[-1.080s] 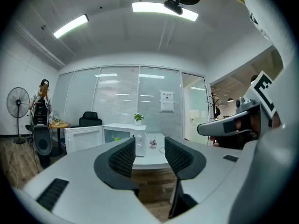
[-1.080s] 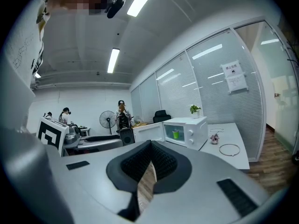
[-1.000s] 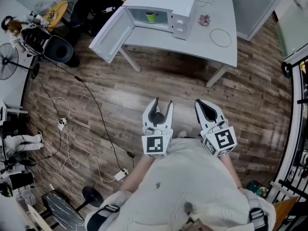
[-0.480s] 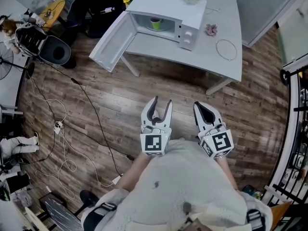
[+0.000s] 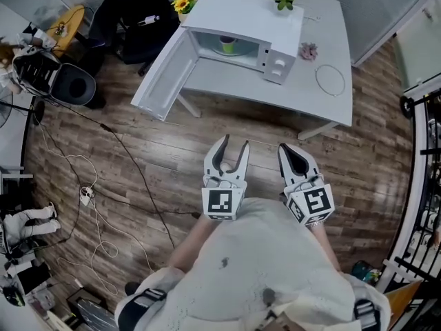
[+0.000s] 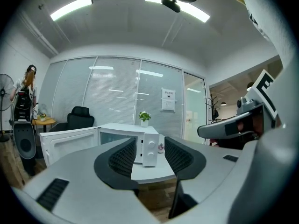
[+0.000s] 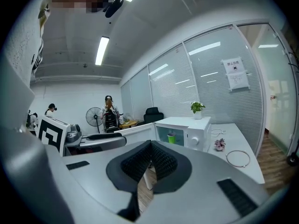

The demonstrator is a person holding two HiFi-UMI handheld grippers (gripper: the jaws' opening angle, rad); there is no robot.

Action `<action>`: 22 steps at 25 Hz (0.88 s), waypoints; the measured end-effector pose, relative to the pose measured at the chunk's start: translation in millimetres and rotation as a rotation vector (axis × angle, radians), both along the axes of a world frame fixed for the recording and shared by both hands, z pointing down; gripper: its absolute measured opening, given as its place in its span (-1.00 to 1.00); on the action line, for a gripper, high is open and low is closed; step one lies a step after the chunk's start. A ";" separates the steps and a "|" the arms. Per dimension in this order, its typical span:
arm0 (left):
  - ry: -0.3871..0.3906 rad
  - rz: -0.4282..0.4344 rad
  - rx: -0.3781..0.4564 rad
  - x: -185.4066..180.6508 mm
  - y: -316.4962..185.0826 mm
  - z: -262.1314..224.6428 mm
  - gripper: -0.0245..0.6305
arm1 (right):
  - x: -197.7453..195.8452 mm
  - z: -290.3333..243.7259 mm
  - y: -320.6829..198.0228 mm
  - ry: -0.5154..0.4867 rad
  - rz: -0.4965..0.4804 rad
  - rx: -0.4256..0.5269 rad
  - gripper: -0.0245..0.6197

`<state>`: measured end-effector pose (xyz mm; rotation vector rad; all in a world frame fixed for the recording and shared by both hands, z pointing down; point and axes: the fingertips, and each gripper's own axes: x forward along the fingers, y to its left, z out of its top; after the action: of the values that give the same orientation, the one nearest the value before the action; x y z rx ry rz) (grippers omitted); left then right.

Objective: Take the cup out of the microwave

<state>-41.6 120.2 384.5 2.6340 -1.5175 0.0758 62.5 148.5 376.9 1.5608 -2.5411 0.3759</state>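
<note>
Cup (image 5: pixel 227 44), green, sits inside the open-doored microwave (image 5: pixel 244 16) on a white table (image 5: pixel 303 88), well apart from the left gripper (image 5: pixel 233 147), jaws parted and empty, and right gripper (image 5: pixel 290 154), jaws together, holding nothing

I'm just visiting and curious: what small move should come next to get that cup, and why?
Probably step closer to the table: the green cup sits inside the microwave, whose door already stands open, but the open left gripper and shut right gripper, both empty, are well short of it.
</note>
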 end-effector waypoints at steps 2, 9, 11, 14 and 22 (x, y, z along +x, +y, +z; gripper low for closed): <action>0.000 0.014 -0.002 -8.6 -16.7 1.6 -0.27 | -8.7 1.4 -15.1 0.002 0.015 -0.005 -0.90; 0.007 0.041 0.003 -49.6 -73.4 1.7 -0.27 | -50.8 1.9 -65.9 0.008 0.046 -0.001 -0.90; 0.006 0.050 0.005 -60.0 -85.7 1.4 -0.27 | -62.2 1.2 -77.6 0.010 0.052 0.003 -0.90; 0.007 0.059 0.005 -75.0 -101.3 3.2 -0.27 | -77.2 1.4 -92.5 0.016 0.061 0.005 -0.90; 0.012 0.058 -0.008 -104.8 -122.8 10.5 -0.27 | -100.5 5.6 -110.0 0.027 0.090 -0.002 -0.90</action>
<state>-146.3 -2.6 395.0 2.6671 -1.4341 0.0702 -38.1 38.5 382.5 1.6716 -2.4558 0.3650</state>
